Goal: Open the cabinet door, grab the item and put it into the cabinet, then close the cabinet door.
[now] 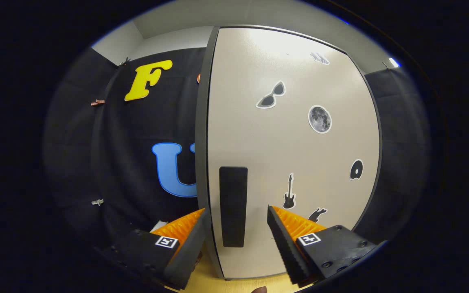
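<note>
Right ahead of us stands the cabinet door (pixel 291 154), pale and dotted with stickers, its dark handle (pixel 233 206) sitting between our spread fingers. We see the gripper (pixel 236 217) released, pressing on nothing, its left finger (pixel 187 244) just past the door's left edge, above the wooden tabletop (pixel 218 280).

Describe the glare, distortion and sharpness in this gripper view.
Gripper view: overhead light leaves a soft glare on the upper cabinet door; fisheye bends the door's edges into curves; the stickers and black handle look sharp; the gripper is open, its fingers straddling the handle.
</note>
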A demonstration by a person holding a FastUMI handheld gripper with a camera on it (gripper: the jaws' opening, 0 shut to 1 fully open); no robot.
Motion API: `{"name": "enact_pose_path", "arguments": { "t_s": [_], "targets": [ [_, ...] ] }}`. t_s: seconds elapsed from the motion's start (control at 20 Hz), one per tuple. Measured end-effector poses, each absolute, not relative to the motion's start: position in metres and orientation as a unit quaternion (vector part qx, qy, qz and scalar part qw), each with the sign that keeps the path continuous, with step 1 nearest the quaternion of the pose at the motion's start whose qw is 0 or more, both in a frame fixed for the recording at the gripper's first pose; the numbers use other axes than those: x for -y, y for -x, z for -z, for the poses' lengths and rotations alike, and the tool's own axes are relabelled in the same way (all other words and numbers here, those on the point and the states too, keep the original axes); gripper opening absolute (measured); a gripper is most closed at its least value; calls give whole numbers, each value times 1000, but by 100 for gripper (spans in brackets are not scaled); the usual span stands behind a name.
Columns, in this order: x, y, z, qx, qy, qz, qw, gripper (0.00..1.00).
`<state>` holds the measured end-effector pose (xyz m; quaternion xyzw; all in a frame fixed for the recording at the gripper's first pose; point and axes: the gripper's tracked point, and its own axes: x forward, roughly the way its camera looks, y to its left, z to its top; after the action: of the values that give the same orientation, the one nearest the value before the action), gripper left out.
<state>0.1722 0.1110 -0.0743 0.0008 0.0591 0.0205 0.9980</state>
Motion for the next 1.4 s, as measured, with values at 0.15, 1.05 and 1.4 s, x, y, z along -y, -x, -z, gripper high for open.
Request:
{"name": "enact_pose_path", "arguments": {
  "t_s": [0.15,1.05,1.4],
  "targets": [
    [-112,-183,77,-52,1,-19,998,70],
    [-116,-141,70,-76,-23,-70,994,17],
    [-84,-78,60,-73,-35,-105,991,16]
  ]
}}
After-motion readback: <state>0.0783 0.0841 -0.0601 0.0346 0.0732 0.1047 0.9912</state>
